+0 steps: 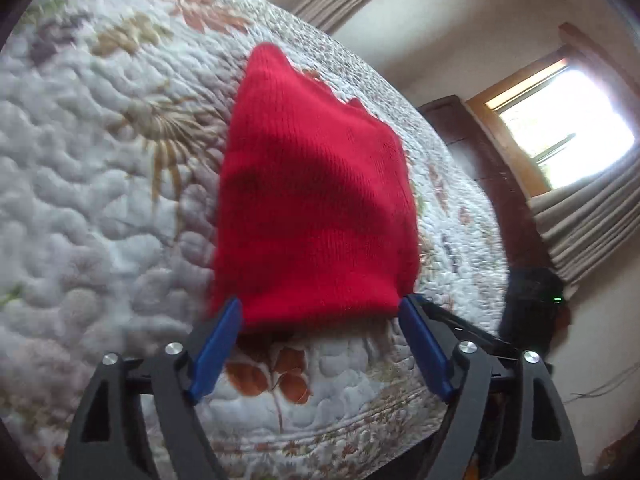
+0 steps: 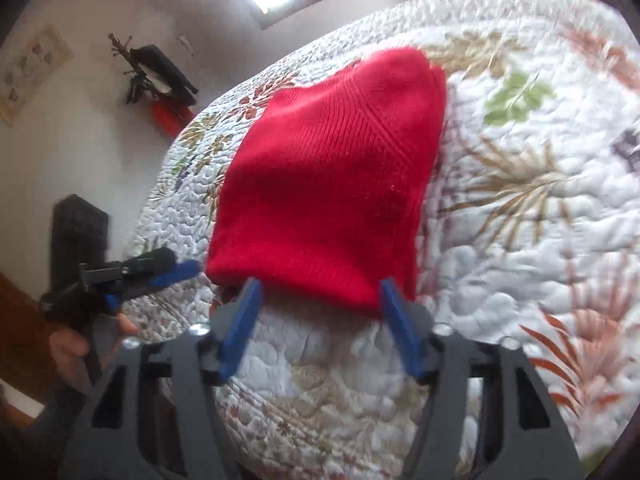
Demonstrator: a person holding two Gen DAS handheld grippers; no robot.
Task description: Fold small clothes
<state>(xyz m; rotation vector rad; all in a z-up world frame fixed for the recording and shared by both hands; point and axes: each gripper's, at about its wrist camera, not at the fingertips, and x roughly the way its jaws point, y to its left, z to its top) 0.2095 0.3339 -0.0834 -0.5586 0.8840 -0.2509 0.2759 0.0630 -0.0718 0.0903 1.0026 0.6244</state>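
A: Red knit garment [image 1: 316, 200] lies on the quilted bed [image 1: 100, 200], looks already doubled over, layered edges show at its far end in the right wrist view. We read this as between folds, nothing gripped

B: Agreed. Left gripper [image 1: 320, 320] has its fingers [image 1: 218, 346] spread wide, the near hem of the red knit garment sits right at the tips, not pinched. Right gripper [image 2: 318, 296] same story, blue fingers [image 2: 240, 328] apart, hem just at or past the tips, no cloth between them that we can tell

A: Contact? We cannot tell if the tips touch the fabric or hang just short of it, frames are a bit blurred

B: Next move, our guess: either pinch the near hem at both corners and carry it over for one more fold, or back off if the fold is judged done. Knit is thick, so a pinch needs to catch all layers or the top one slides

A: View differences. Right wrist view shows the left gripper [image 2: 176, 270] from the side at the garment's left near corner, plus the person's hand [image 2: 76, 344] holding it. Left wrist view never shows the right gripper

B: Left view gives the window [image 1: 560, 128] and curtain [image 1: 592, 220], right view a wall picture [image 2: 28, 68] and some dark gear by the wall, can't identify it
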